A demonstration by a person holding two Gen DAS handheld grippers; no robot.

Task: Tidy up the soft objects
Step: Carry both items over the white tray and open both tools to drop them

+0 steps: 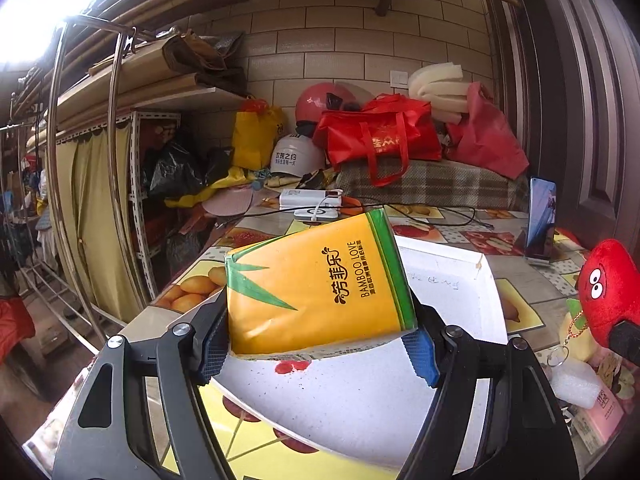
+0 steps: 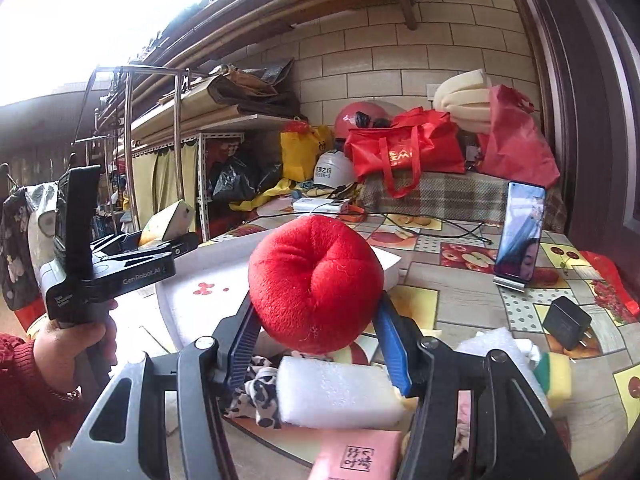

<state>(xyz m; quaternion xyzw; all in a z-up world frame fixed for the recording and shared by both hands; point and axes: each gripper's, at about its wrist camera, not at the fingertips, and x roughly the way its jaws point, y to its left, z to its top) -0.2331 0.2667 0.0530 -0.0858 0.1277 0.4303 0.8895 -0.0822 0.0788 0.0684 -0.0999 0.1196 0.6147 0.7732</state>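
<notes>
While the left tool (image 1: 320, 344) grips the yellow tissue pack (image 1: 320, 284) above the white tray (image 1: 490, 304), the right tool (image 2: 316, 344) clamps the red plush (image 2: 316, 280).

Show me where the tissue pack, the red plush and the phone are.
tissue pack (image 1: 320, 280): left wrist view, middle of its yellow face.
red plush (image 2: 316, 284): right wrist view, its dimpled centre.
phone (image 2: 520, 232): right wrist view, middle of its screen.

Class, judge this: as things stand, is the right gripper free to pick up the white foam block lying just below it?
Probably not yet: the right gripper is shut on the red plush toy, so its jaws are occupied above the white foam block.
</notes>
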